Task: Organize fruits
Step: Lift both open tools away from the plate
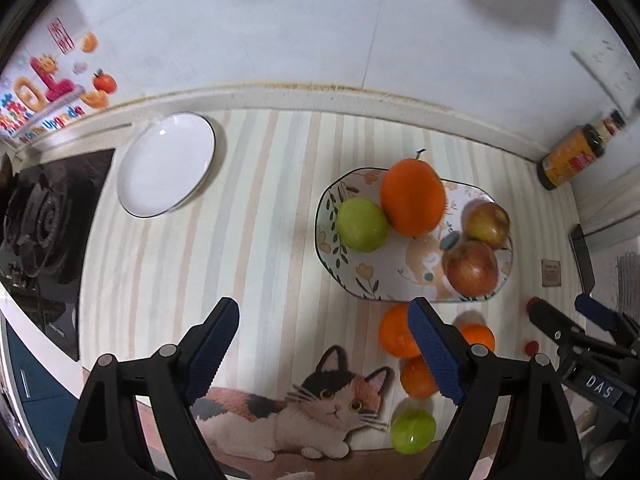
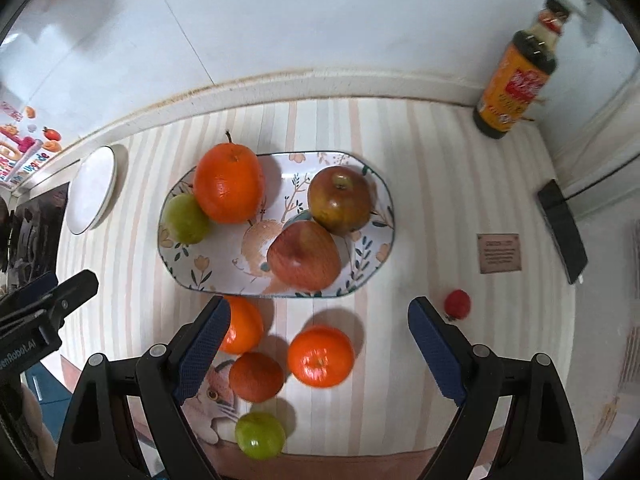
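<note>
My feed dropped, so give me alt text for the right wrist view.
Open right tongs hover above three loose oranges and a green fruit on the striped mat, just before a patterned plate holding two apples, a large orange and a green fruit.

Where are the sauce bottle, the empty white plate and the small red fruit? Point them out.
sauce bottle (image 2: 514, 80), right wrist view, on its orange label.
white plate (image 1: 168, 164), left wrist view, on its bare middle.
red fruit (image 2: 457, 303), right wrist view, on its middle.
</note>
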Available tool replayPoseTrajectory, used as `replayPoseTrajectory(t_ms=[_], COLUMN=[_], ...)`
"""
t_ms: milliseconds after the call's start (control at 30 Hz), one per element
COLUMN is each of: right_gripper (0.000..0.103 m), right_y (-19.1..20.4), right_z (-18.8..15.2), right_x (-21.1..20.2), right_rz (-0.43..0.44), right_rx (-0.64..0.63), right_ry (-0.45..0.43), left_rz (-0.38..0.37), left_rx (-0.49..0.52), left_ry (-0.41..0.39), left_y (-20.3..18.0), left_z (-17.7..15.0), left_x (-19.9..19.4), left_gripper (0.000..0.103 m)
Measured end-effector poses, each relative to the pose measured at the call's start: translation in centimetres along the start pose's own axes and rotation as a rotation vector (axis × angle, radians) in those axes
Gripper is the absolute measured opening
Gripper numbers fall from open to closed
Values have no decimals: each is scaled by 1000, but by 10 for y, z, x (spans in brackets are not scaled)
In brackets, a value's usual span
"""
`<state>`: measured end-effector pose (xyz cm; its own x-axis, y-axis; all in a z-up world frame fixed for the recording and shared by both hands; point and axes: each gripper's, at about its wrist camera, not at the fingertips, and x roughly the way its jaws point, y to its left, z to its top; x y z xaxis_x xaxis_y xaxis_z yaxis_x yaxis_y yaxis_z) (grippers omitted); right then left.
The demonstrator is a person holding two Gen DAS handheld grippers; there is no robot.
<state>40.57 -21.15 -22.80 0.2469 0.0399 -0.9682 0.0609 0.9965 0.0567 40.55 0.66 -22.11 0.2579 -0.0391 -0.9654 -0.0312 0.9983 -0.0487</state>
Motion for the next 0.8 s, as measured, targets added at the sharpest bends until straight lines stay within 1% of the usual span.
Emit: replayPoseTrajectory(t_ms=[233,433,633,800], right_gripper=[92,92,92,92], right_y=[3,8,8,6], right_z=[-38,-66,-83,-92], right_x=[-53,-97,-133,-152], right_rz=[-14,2,17,34], right_rx=[-15,-31,-37,-30], right_ry=[-100,-166,-223,-255], left_rz=[-5,-9,-11,-12], left_rx=[54,74,82,82], left_ry=[-96,-131,-180,-214], left_y=[-11,-16,-18,-21], left_z=[-32,-58,-73,-79], left_x=[-50,-83,-110,-127], left_gripper=[86,86,86,86])
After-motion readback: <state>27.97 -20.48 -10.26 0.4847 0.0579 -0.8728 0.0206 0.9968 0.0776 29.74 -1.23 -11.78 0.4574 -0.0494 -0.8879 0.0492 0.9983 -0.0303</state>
